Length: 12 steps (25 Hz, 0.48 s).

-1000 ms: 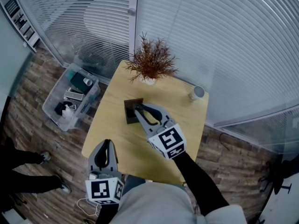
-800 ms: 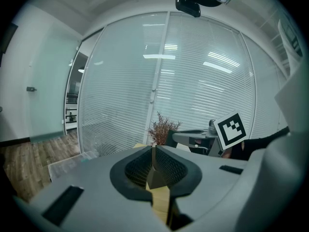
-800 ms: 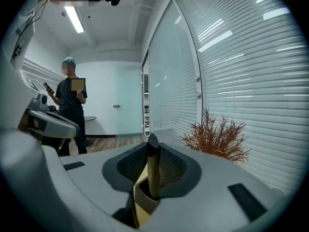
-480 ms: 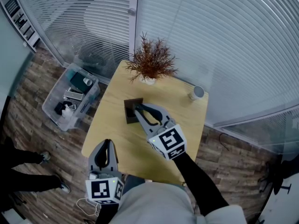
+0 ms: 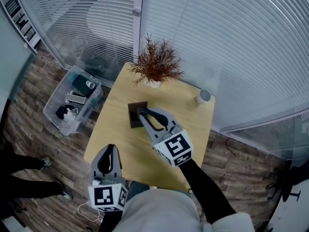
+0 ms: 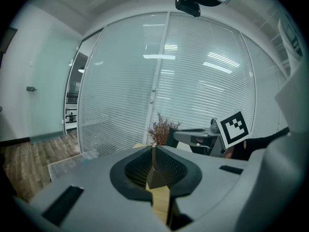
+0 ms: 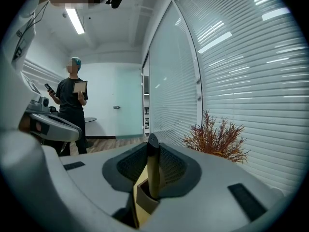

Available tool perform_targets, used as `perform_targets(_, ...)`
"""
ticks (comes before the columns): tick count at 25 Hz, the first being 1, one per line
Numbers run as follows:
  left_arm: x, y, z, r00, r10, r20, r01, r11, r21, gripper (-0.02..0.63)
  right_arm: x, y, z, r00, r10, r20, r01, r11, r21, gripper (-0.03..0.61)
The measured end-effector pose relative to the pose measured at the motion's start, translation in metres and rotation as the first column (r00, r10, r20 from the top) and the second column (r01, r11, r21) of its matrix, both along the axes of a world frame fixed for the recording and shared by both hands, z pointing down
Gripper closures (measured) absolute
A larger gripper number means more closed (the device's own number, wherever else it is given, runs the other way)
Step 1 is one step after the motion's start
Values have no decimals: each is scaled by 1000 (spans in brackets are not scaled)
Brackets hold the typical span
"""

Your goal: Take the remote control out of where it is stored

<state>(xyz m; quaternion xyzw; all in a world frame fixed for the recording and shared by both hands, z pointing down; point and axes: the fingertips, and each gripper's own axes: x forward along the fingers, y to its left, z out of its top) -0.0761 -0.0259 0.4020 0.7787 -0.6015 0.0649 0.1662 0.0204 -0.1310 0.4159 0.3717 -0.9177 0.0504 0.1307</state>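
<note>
Right gripper (image 7: 153,151): fingers (image 7: 176,168) closed narrow on the remote control (image 7: 152,173), pads against its two sides. The remote is dark and slim. It stands upright, lower end inside the brown holder (image 7: 144,201), top end poking just above the fingertips.

Head view: right gripper (image 5: 143,112) reaches over the dark holder (image 5: 133,116), which sits mid-desk. The remote itself can't be made out from this angle.

Left gripper (image 5: 110,149) hangs at the near edge of the desk (image 5: 120,134), well apart from the holder. Left gripper view: fingers (image 6: 137,166) pressed together at the tips, nothing between them, only desk wood showing in the gap below.

Potted plant (image 5: 157,64) with reddish-brown twigs stands at the far edge of the desk. A small cup (image 5: 204,95) sits near the far right corner.

A clear plastic bin (image 5: 72,100) with mixed items sits on the wood floor left of the desk.

A person (image 7: 72,105) stands in the background of the right gripper view, holding a tablet. Slatted blinds (image 5: 217,33) cover the glass walls behind the desk.
</note>
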Motion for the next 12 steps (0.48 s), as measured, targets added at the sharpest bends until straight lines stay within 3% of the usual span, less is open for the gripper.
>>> perform_targets(12,0,0,0,1000,1,1,-1,1000,-1,586,0,1,-2,1000,-6,-6,6,1000,23,502)
